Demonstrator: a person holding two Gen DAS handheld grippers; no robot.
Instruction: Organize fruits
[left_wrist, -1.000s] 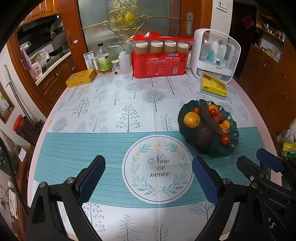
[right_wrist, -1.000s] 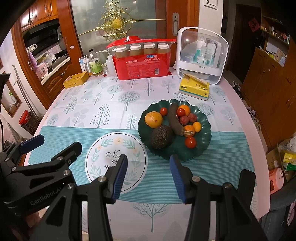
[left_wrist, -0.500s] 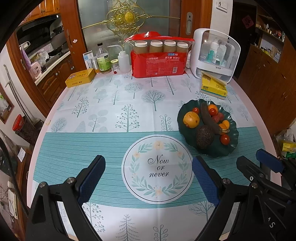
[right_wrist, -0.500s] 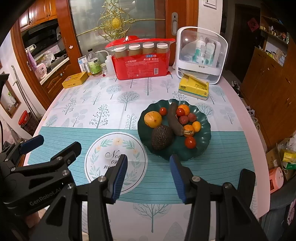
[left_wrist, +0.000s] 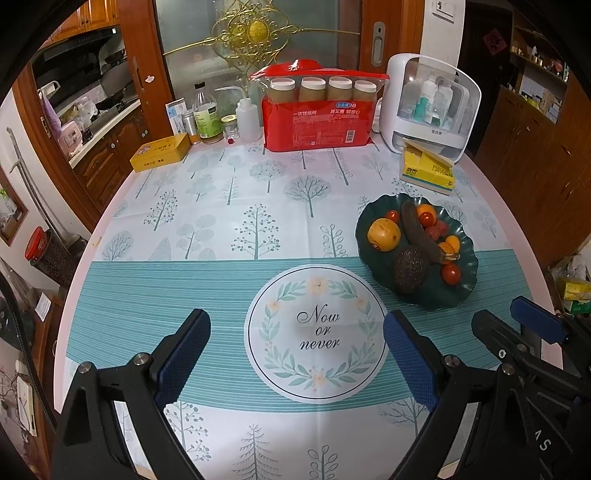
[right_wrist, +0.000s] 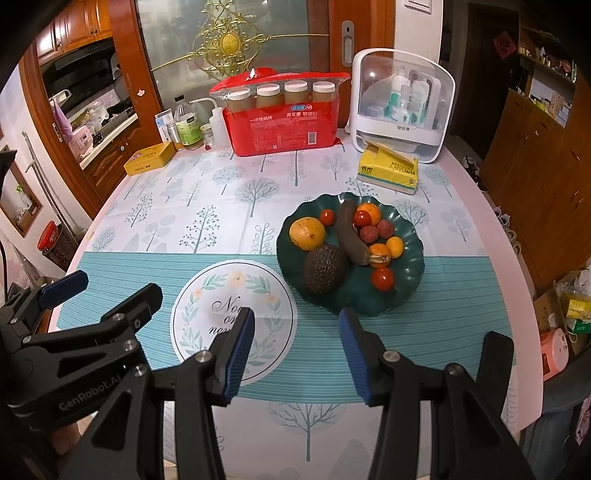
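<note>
A round table (left_wrist: 491, 206) is seen, covered by a cloth printed with pale trees toward the far edge and a teal striped band toward the near edge, a white circular motif (left_wrist: 317, 332) reading "Now or never" being set in that band. Along the far edge a red pack of paper cups (left_wrist: 317, 110) is placed at the middle, with a white storage case (right_wrist: 402, 110) of bottles at the far right corner and a yellow tissue pack (right_wrist: 388, 170) just in front of it; a yellow tin (left_wrist: 159, 153) and several bottles (left_wrist: 207, 118) are ranged toward the far left. A dark green scalloped plate (right_wrist: 369, 299) is located right of the table's middle, straddling the border of the teal band, and all the fruit is held on it: a dark banana (right_wrist: 351, 236) across the middle, an avocado (right_wrist: 325, 267) at the near left, an orange (right_wrist: 307, 233) behind it, then smaller tangerines, lychees and cherry tomatoes (right_wrist: 382, 278) on the right side. The left gripper (left_wrist: 295, 350) is held above the near edge with its blue pads spread wide either side of the motif, nothing between them. The right gripper (right_wrist: 297, 339) is held just short of the plate's near rim, its jaws moderately parted and empty, no fruit being touched.
</note>
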